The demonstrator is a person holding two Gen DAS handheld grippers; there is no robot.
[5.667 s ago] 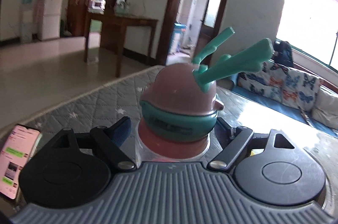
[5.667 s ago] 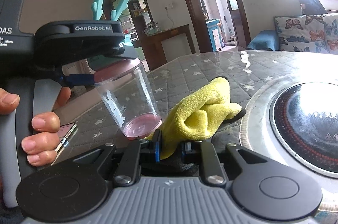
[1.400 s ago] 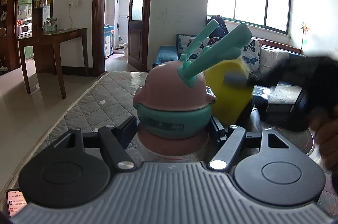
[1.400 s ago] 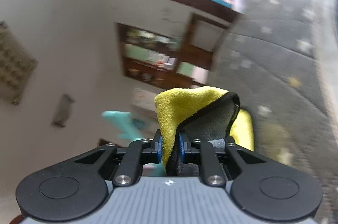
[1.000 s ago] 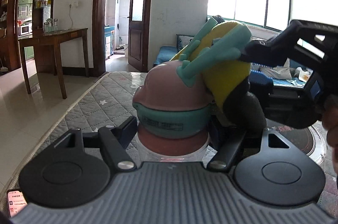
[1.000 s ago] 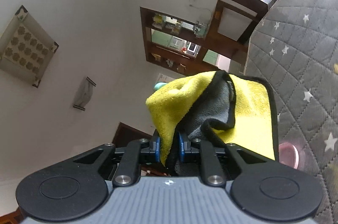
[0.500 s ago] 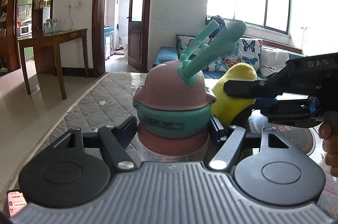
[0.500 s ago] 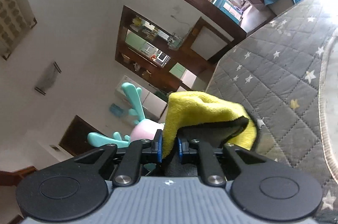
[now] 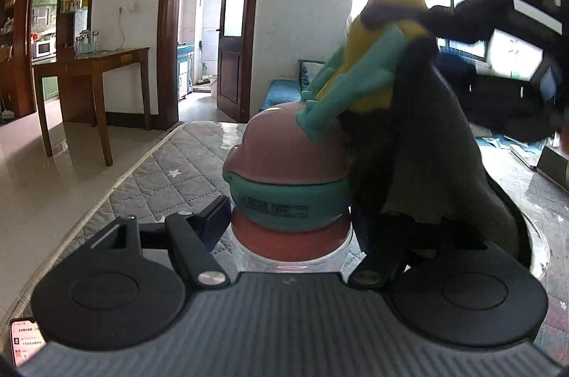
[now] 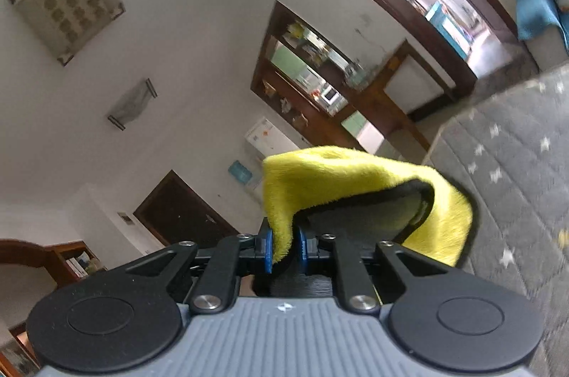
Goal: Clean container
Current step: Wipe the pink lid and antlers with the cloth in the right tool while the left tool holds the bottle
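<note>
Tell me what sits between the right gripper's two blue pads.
In the right wrist view, a fold of the fluffy yellow cloth with grey backing is pinched between the right gripper's blue pads; nothing else is there.

The clear cup (image 9: 290, 256) stands upright, capped by a pink-and-teal lid with antlers (image 9: 350, 85). A yellow-and-grey cloth (image 9: 419, 135) drapes against the antlers.

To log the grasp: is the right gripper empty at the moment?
No, the right gripper is shut on the yellow cloth.
</note>
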